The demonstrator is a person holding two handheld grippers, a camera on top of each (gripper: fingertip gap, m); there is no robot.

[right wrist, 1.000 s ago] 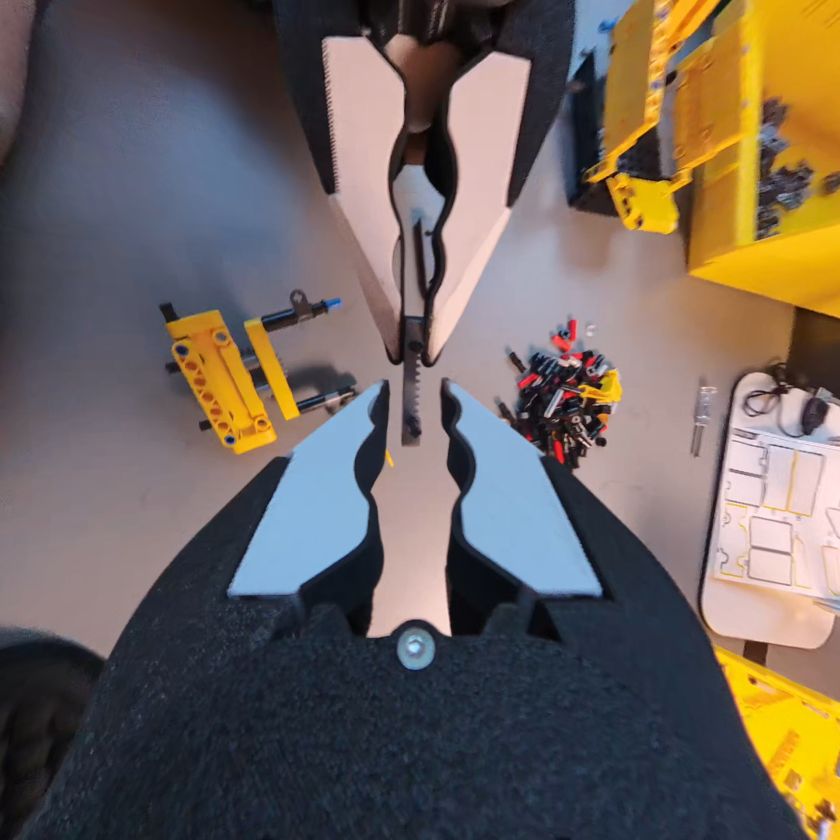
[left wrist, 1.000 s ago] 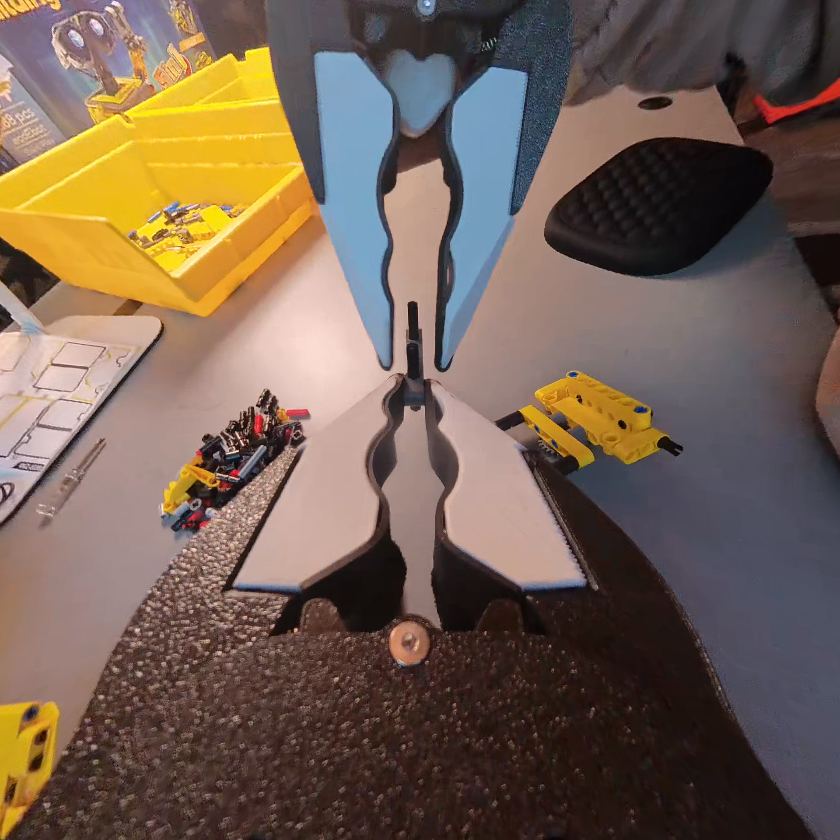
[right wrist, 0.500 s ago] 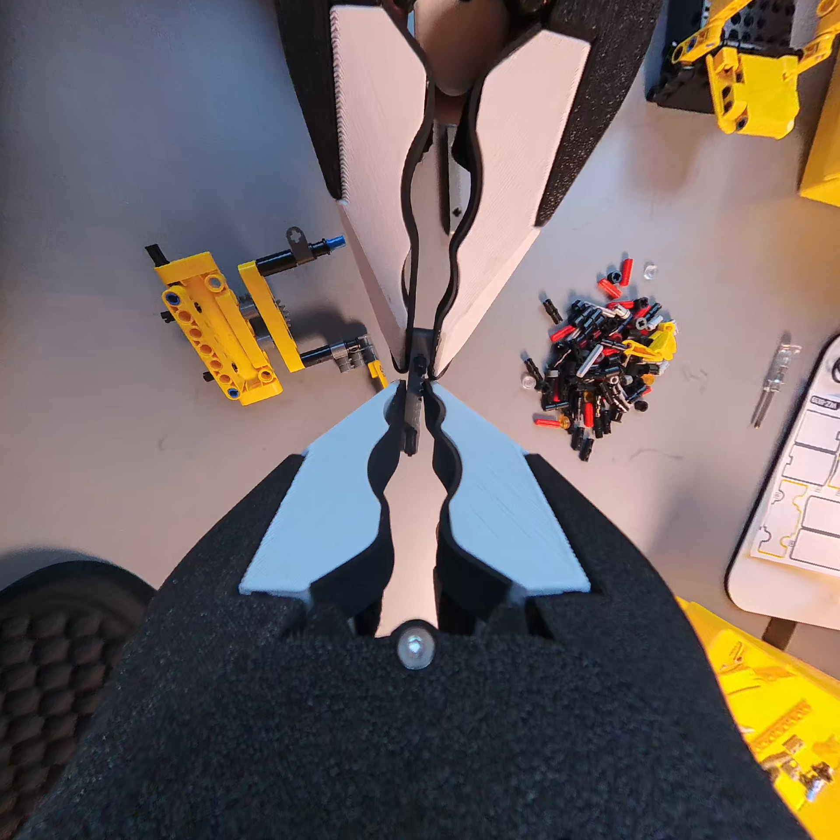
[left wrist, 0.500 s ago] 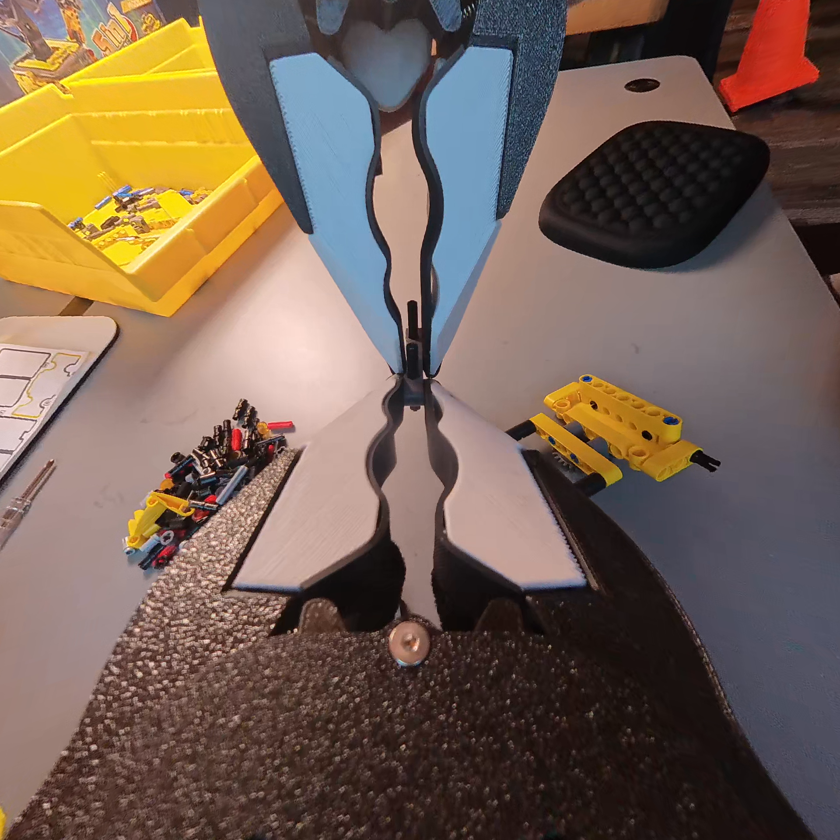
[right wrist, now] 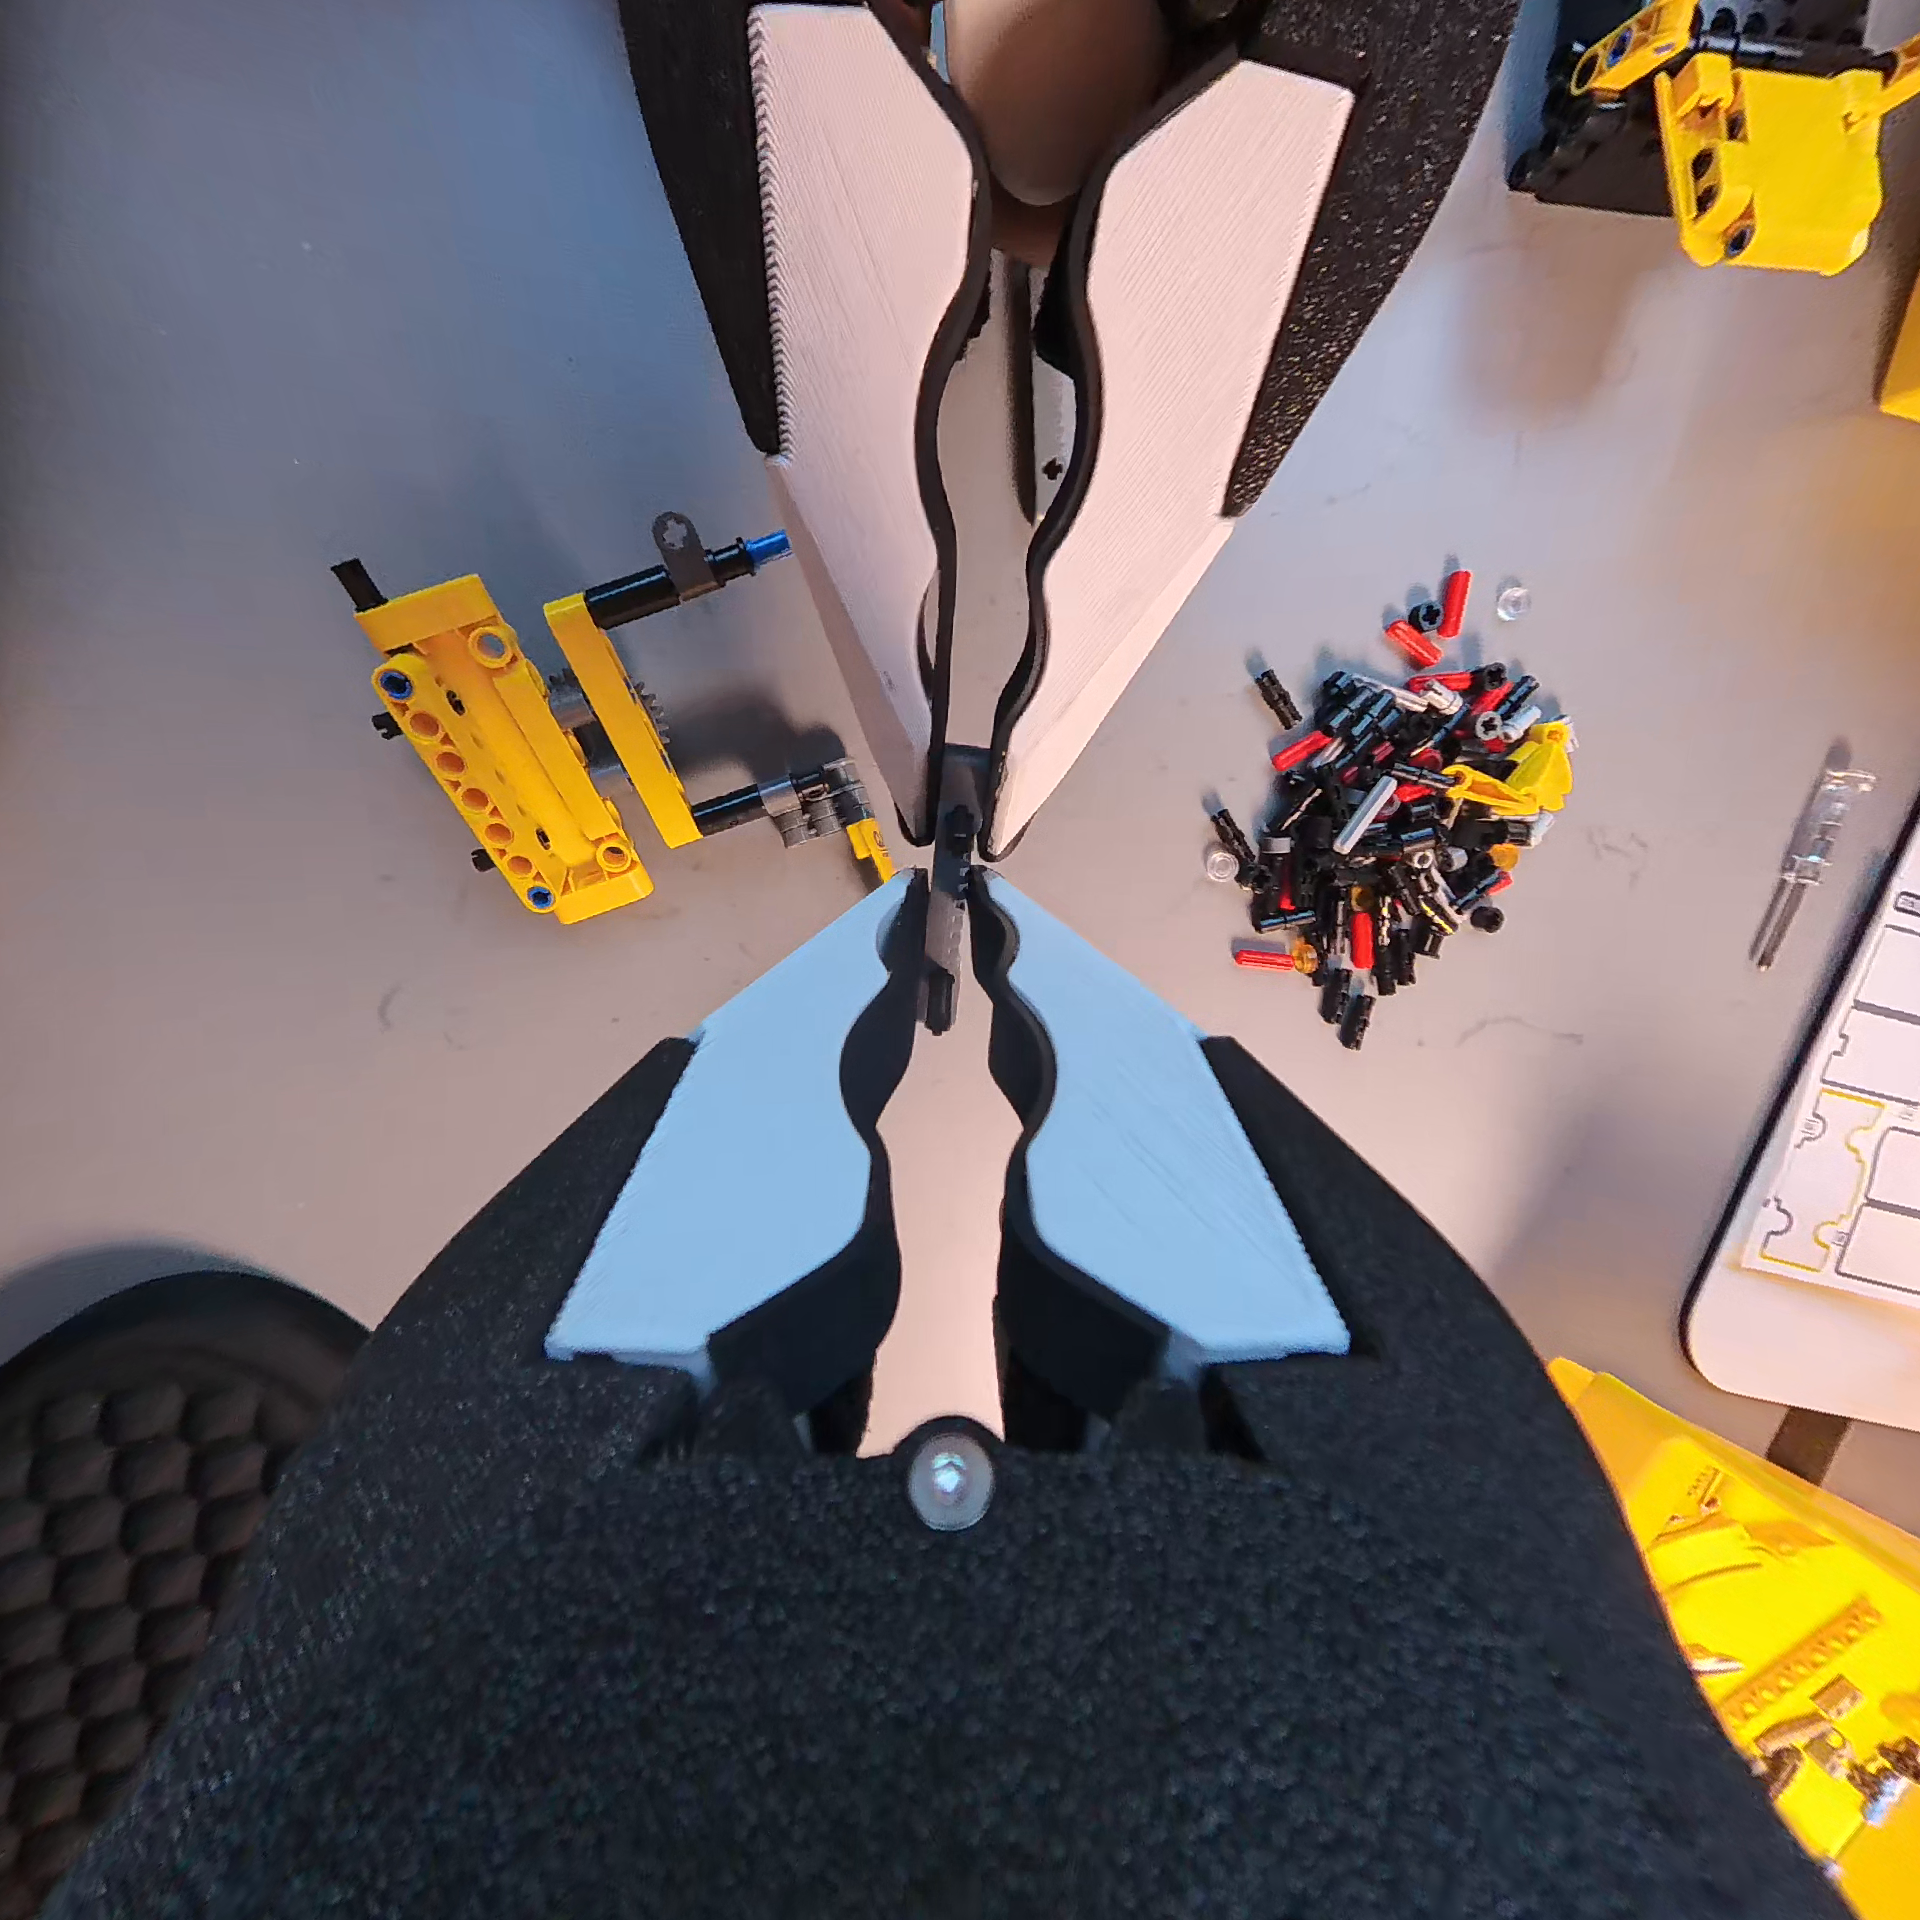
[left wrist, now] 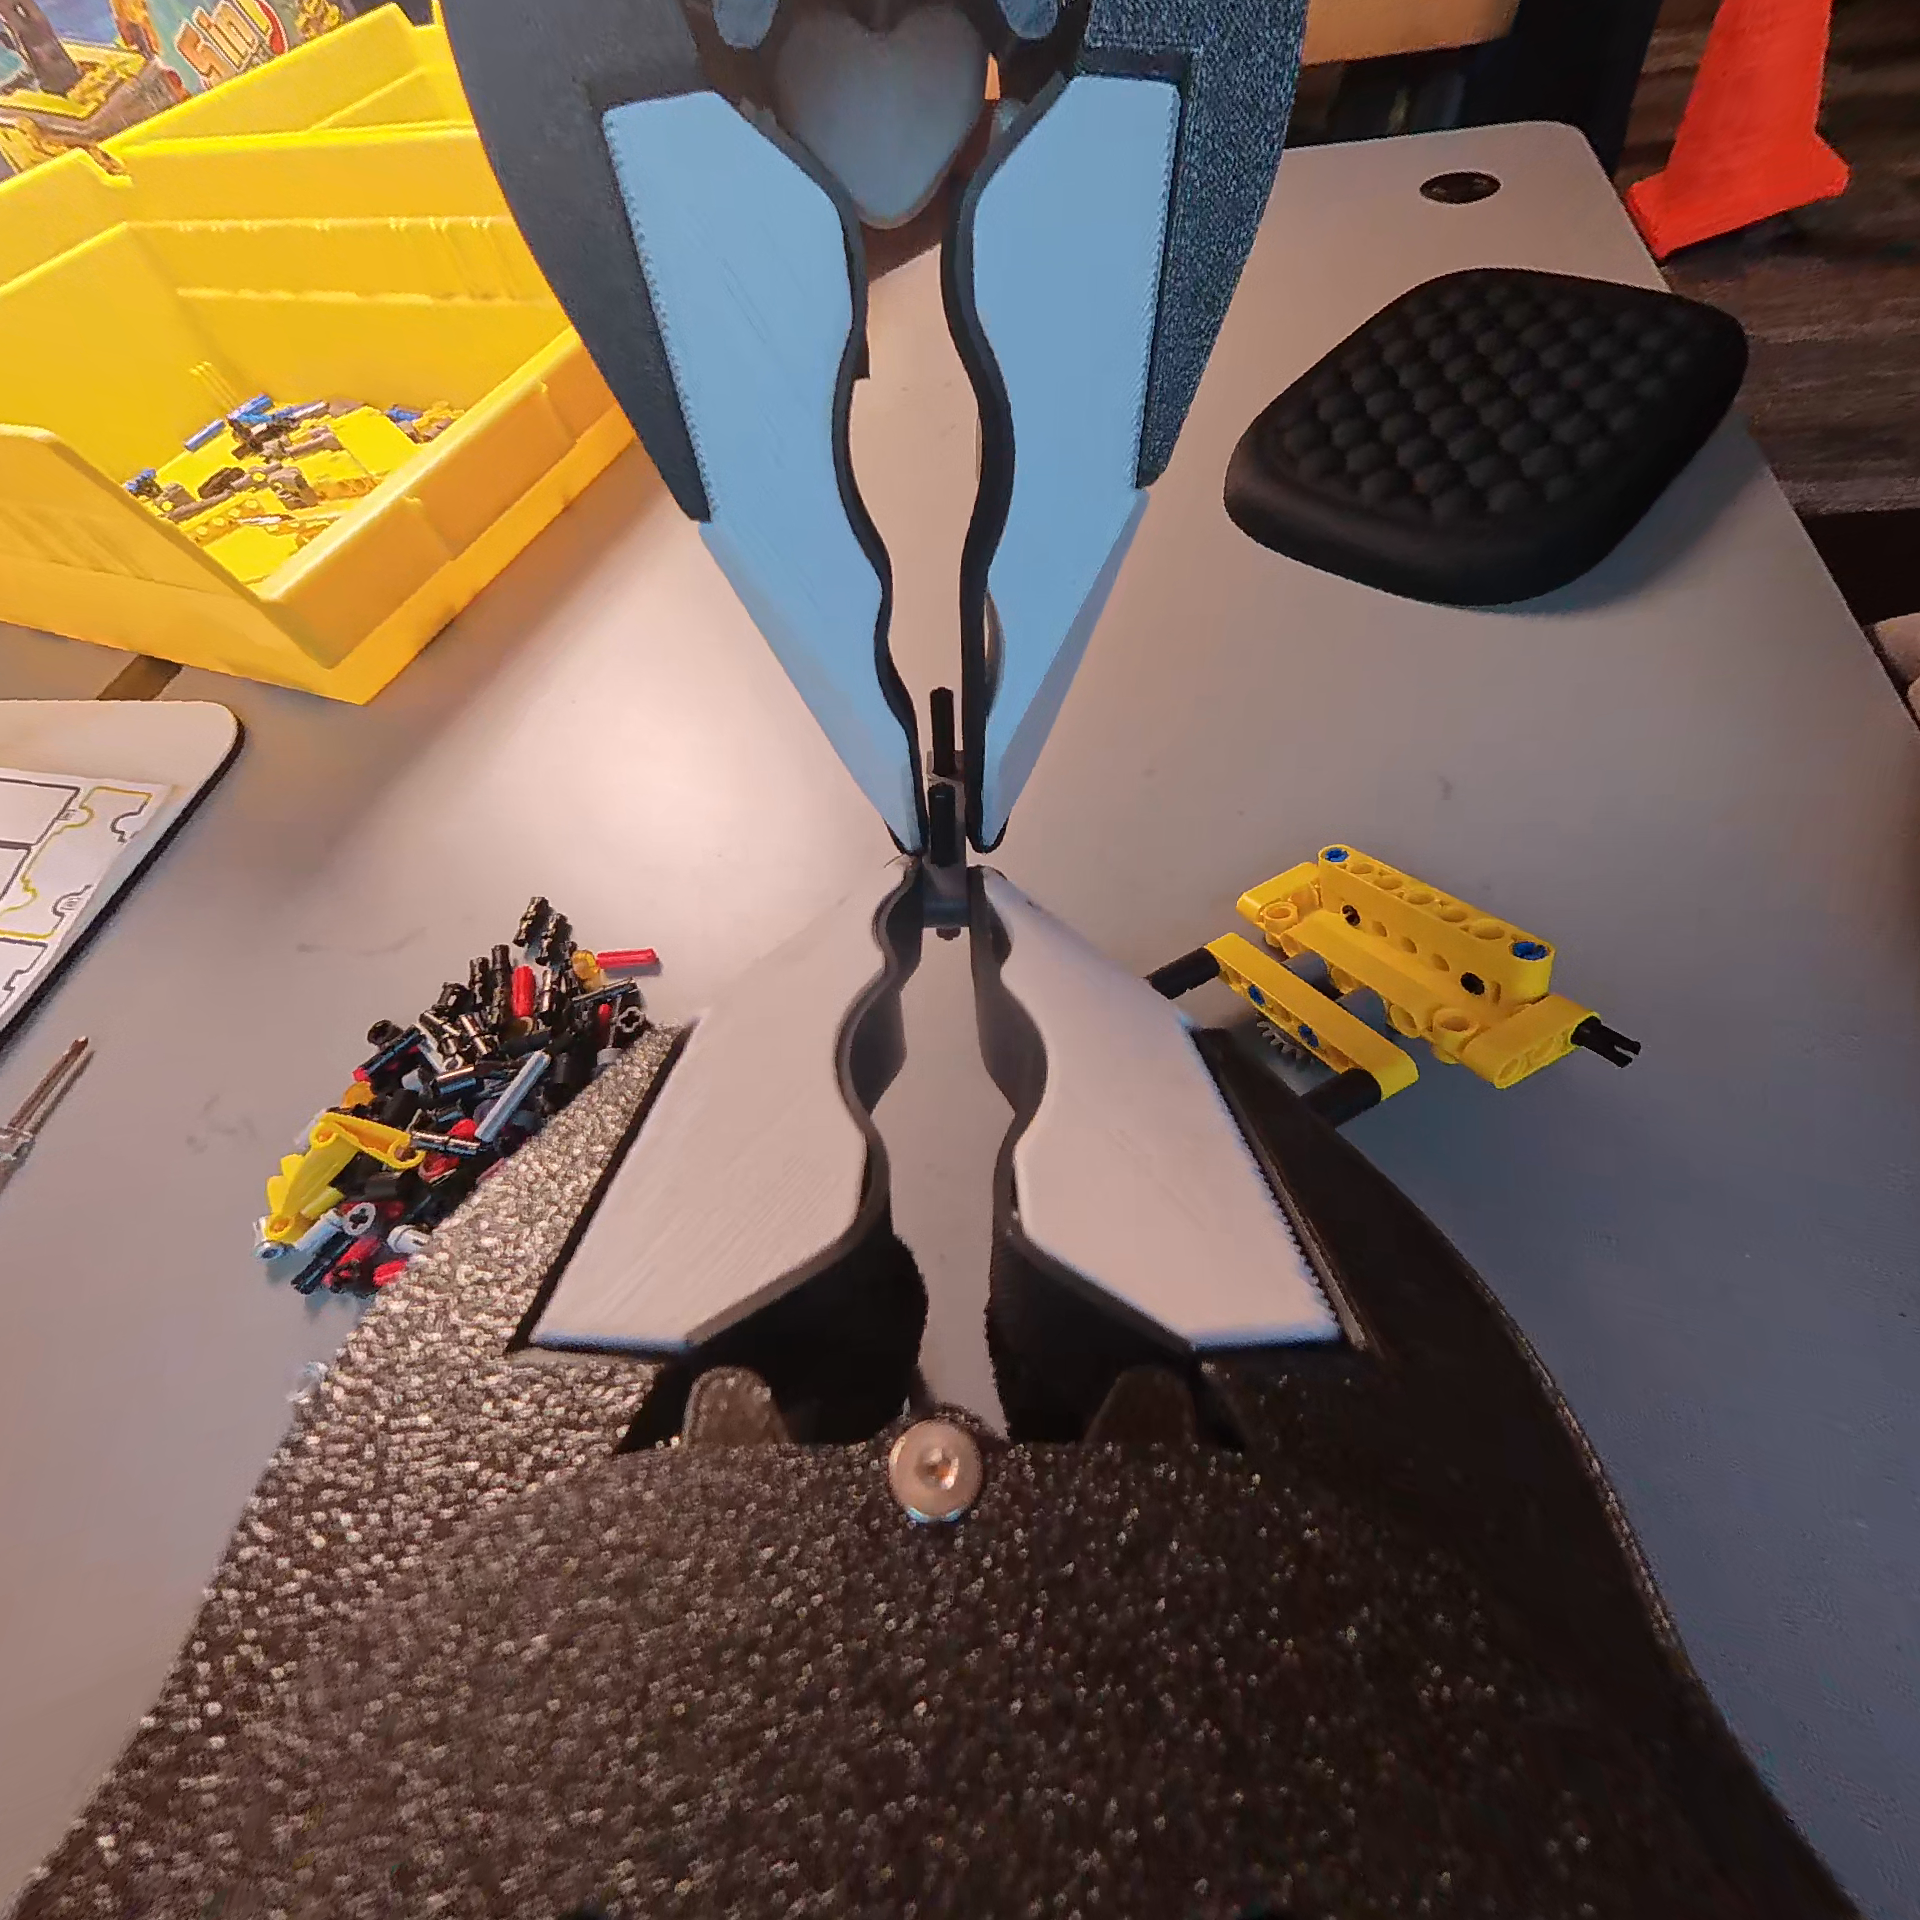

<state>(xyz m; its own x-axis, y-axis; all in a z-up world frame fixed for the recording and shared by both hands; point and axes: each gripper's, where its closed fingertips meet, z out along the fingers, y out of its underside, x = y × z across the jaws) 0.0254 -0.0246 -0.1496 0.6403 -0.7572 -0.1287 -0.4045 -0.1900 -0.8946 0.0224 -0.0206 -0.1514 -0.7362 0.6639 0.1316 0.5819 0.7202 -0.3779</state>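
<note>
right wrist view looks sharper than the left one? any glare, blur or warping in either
Right wrist view: the loose pile of small parts and yellow assembly are crisp with soft shadows; the sheet at the right edge smears. Left wrist view: a pale glare patch on the grey table, and the yellow bin bends with wide-angle warp.

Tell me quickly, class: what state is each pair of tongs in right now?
Left tongs: shut on the small dark toothed bar.
Right tongs: shut on the same bar, tip to tip with the left.
</note>
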